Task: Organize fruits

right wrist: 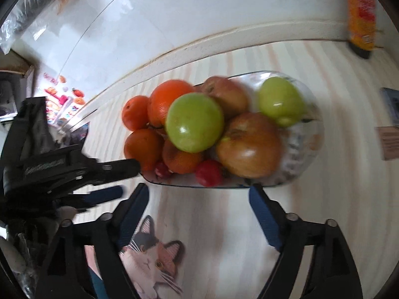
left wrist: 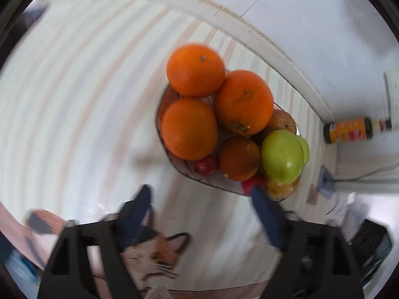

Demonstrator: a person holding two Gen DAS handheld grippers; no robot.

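Striped desk (left wrist: 82,104), pale, spread ahead of and beneath both pairs of fingers, with a white wall beyond it.

Clear glass bowl (right wrist: 309,149) on the desk, just ahead of the right fingertips and ahead-right of the left ones, heaped with fruit.

Left gripper (left wrist: 202,199): fingers (left wrist: 143,199) released, spread wide, nothing between them but bare desk; right-hand fingertip just at the bowl's near rim. Seen also from the right wrist, jutting in from the left, its tip near the oranges.

Right gripper (right wrist: 198,194): fingers (right wrist: 259,199) likewise released and wide apart, empty, both tips just short of the bowl's near rim.

Oranges (left wrist: 189,129) piled at the bowl's end toward the left gripper, three on top, a darker one lower, touching one another.

Brownish apples (right wrist: 249,144), one directly ahead of the right fingertips, another behind it.

Green apples (right wrist: 194,122), one atop the heap, one farther right in the bowl.

Small red fruits (right wrist: 209,173) low at the near rim, closest to the fingertips.

Printed cat face (right wrist: 152,261) on the desk, under the left-hand finger in each view.

Dark bottle with orange label (left wrist: 349,129) well beyond the bowl, by the wall.
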